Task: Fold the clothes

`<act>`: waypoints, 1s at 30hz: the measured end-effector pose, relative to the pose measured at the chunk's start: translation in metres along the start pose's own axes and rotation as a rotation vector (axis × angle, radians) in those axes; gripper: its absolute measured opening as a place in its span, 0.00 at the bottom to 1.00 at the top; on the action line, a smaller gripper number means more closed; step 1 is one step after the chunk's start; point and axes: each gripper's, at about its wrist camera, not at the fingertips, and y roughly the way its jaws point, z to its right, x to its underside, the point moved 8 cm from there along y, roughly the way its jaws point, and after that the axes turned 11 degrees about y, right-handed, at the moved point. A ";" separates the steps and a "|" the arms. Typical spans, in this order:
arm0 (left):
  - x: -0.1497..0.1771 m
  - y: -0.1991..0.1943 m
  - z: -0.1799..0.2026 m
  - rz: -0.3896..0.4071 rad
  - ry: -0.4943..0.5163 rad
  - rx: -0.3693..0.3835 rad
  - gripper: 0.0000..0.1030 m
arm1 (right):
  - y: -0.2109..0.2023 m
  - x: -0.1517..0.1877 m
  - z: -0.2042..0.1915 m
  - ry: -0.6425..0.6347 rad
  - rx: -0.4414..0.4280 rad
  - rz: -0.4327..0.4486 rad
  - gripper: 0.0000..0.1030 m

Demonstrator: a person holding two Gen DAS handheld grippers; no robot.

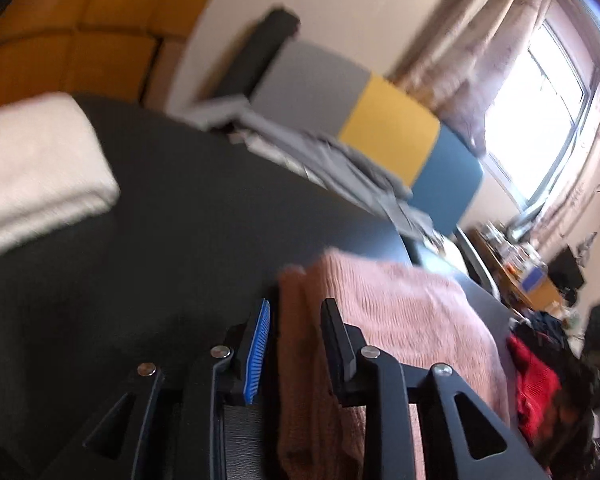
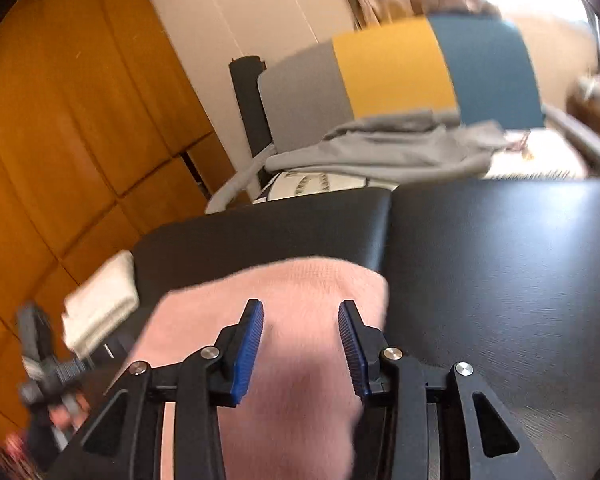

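A pink knitted garment (image 1: 412, 312) lies on the black table (image 1: 180, 220). My left gripper (image 1: 296, 320) is at its left edge, and a bunched fold of it stands between the fingers and hangs down towards the camera; the jaws are shut on that fold. In the right wrist view the same pink garment (image 2: 300, 292) rises off the black table (image 2: 500, 260) and fills the gap between the blue pads (image 2: 248, 344). My right gripper (image 2: 300, 316) is shut on a thick fold of it. Both views are blurred.
A folded white towel (image 1: 32, 160) (image 2: 100, 308) lies at the table's left end. Behind the table a grey garment (image 2: 380, 148) lies before grey, yellow and blue panels (image 2: 396, 68). Red and dark clothes (image 1: 536, 380) are piled at the right. A blurred dark device (image 2: 40, 360) with a hand shows lower left.
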 end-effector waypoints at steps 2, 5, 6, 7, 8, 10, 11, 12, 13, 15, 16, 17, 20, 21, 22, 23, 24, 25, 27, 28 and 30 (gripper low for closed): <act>-0.002 -0.012 0.017 0.034 0.053 0.006 0.25 | -0.008 0.017 -0.003 -0.046 0.011 -0.017 0.35; 0.008 -0.011 0.068 -0.009 0.179 0.122 0.25 | 0.001 0.036 -0.015 -0.122 0.009 -0.052 0.28; 0.014 -0.006 0.083 -0.035 0.224 0.150 0.25 | 0.004 0.042 -0.019 -0.149 0.009 -0.064 0.27; 0.021 -0.001 0.096 -0.063 0.268 0.172 0.25 | 0.010 0.047 -0.024 -0.166 0.008 -0.077 0.28; 0.031 0.008 0.099 -0.101 0.299 0.158 0.25 | 0.016 0.052 -0.026 -0.177 0.013 -0.088 0.28; 0.051 0.023 0.104 -0.172 0.355 0.133 0.25 | 0.025 0.061 -0.029 -0.202 0.035 -0.106 0.28; 0.056 0.024 0.097 -0.176 0.343 0.134 0.24 | 0.026 0.064 -0.029 -0.215 0.043 -0.111 0.29; 0.061 0.025 0.091 -0.179 0.334 0.135 0.24 | 0.025 0.066 -0.029 -0.229 0.049 -0.113 0.29; 0.062 0.022 0.088 -0.180 0.341 0.144 0.23 | 0.024 0.070 -0.028 -0.249 0.057 -0.119 0.29; 0.065 0.020 0.086 -0.183 0.369 0.149 0.23 | 0.024 0.077 -0.025 -0.281 0.073 -0.128 0.29; 0.066 0.022 0.087 -0.183 0.397 0.142 0.23 | 0.026 0.079 -0.023 -0.280 0.076 -0.132 0.29; 0.067 0.024 0.087 -0.182 0.420 0.135 0.23 | 0.029 0.080 -0.021 -0.266 0.076 -0.137 0.29; 0.068 0.024 0.086 -0.170 0.391 0.144 0.23 | 0.037 0.077 -0.014 -0.232 0.071 -0.144 0.29; 0.068 0.021 0.088 -0.170 0.389 0.147 0.23 | 0.037 0.077 -0.014 -0.230 0.068 -0.140 0.29; 0.067 0.019 0.090 -0.176 0.393 0.154 0.23 | 0.036 0.077 -0.014 -0.233 0.063 -0.136 0.29; 0.065 0.016 0.092 -0.182 0.397 0.161 0.23 | 0.033 0.075 -0.014 -0.220 0.054 -0.137 0.29; 0.064 0.013 0.094 -0.188 0.402 0.166 0.23 | 0.028 0.071 -0.014 -0.194 0.040 -0.143 0.29; 0.061 0.006 0.094 -0.185 0.410 0.158 0.23 | 0.022 0.067 -0.014 -0.167 0.026 -0.149 0.30; 0.055 -0.019 0.100 -0.131 0.423 0.176 0.23 | 0.002 0.059 -0.018 -0.107 -0.021 -0.128 0.31; 0.054 -0.032 0.104 -0.100 0.427 0.203 0.23 | -0.010 0.057 -0.020 -0.092 -0.043 -0.114 0.31; 0.062 -0.060 0.115 -0.060 0.448 0.289 0.25 | -0.029 0.068 -0.025 -0.129 -0.046 -0.125 0.31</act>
